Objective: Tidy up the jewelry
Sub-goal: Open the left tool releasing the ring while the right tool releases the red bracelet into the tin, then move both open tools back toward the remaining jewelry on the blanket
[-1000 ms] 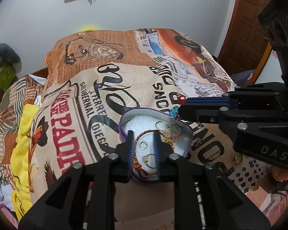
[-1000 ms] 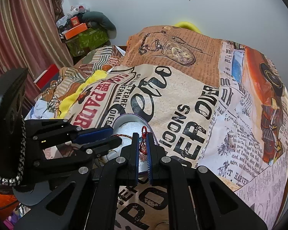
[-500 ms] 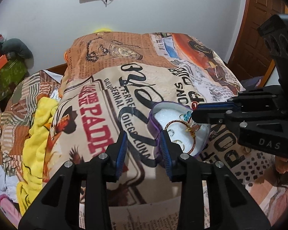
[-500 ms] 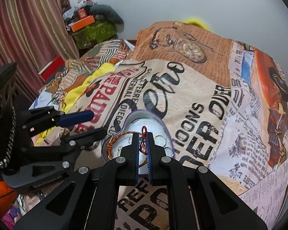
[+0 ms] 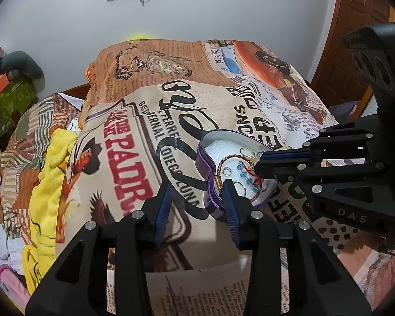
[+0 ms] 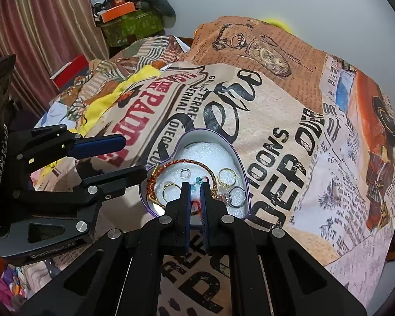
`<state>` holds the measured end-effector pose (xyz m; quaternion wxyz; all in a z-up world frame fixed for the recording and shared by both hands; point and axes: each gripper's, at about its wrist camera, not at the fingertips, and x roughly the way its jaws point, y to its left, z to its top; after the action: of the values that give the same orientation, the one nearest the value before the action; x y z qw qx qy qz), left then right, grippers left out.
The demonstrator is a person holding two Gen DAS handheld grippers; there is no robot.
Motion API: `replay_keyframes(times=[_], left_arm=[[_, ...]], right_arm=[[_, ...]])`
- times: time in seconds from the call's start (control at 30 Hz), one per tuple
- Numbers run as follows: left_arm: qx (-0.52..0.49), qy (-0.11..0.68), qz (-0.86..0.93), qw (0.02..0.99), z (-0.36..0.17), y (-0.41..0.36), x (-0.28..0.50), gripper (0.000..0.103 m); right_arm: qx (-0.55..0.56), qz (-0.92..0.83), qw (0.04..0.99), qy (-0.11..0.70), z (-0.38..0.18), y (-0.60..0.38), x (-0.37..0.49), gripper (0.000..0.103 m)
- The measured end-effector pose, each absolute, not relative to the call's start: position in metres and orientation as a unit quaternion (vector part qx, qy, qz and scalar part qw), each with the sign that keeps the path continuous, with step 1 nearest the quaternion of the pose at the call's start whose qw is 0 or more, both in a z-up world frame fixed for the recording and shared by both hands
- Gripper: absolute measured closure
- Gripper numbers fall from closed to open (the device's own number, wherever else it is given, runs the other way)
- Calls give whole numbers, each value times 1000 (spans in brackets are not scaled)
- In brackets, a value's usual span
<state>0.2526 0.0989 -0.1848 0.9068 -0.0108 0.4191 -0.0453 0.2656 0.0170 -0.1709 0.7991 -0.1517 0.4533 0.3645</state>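
Note:
A purple heart-shaped tin [image 5: 207, 197] [image 6: 189, 137] with white foam inside lies on the newspaper-print bedspread. It holds gold rings [image 6: 227, 176], a red-gold braided bracelet [image 6: 187, 162] and a red cord bracelet with blue beads [image 5: 246, 175] [image 6: 198, 181]. My right gripper [image 6: 194, 186] [image 5: 259, 162] is over the tin, its fingers slightly apart around the red beaded bracelet, which rests on the foam. My left gripper [image 5: 196, 185] [image 6: 134, 154] is open and empty, its right finger at the tin's near wall.
The bedspread [image 5: 150, 137] covers a mound of bedding. A yellow cloth [image 5: 52, 163] lies at the left. A green box and orange box [image 6: 126, 18] stand by the curtain. A wooden door [image 5: 360, 26] is at the right.
My left gripper opened, released the tin and drew back left. My right gripper lowered the beaded bracelet into the tin and loosened its fingers.

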Motion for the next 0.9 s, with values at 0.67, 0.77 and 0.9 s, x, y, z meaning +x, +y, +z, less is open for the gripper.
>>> replay_keyframes(times=[0.67,0.77,0.9], left_arm=[[13,407,-61,911,-154,59,222,58],[18,405,-70,911,-149,47,218,57],[21,408,-84,909,-147,28,214,54]], right_arm=[[-121,325,849,399,-123,-43,234,73],[-110,311,857,396,-121,-61,233,73],[-95,296,862,401,-122,-82,232,73]])
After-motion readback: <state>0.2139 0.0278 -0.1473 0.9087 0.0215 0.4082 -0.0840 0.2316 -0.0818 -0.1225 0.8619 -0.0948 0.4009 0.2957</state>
